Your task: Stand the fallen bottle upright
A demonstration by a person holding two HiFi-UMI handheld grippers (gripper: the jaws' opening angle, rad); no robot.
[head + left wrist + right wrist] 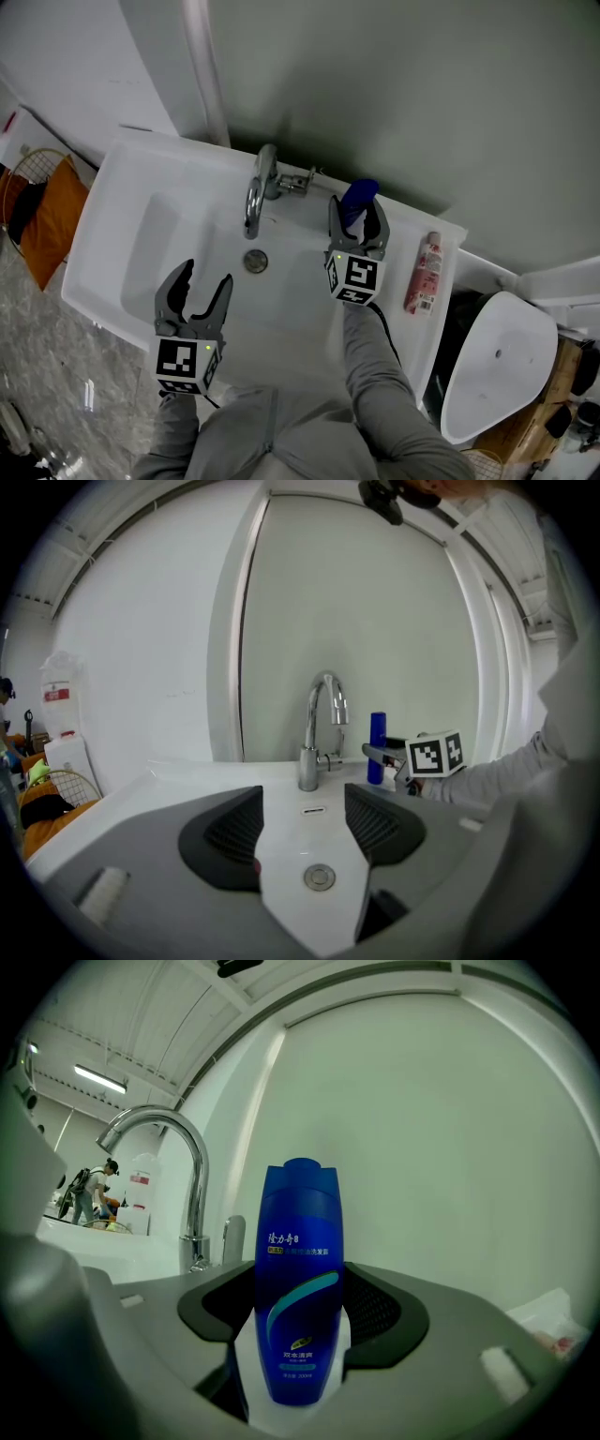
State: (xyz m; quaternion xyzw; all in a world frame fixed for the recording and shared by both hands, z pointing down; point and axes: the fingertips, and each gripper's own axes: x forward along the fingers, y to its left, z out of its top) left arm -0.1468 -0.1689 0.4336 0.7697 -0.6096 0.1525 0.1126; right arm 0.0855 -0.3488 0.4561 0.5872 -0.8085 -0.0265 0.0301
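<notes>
tall blue plastic bottle [362, 193]: stood upright, upper middle | right claw [356, 214]: pinched on it | left claw [207, 277]: spread wide, lower left

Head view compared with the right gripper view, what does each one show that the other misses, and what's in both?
Only the head view: the left gripper, open over the basin, and the drain. Only the right gripper view: the printed label on the blue bottle and a person far off. Both: that bottle upright between the right gripper's jaws, and the faucet.
</notes>
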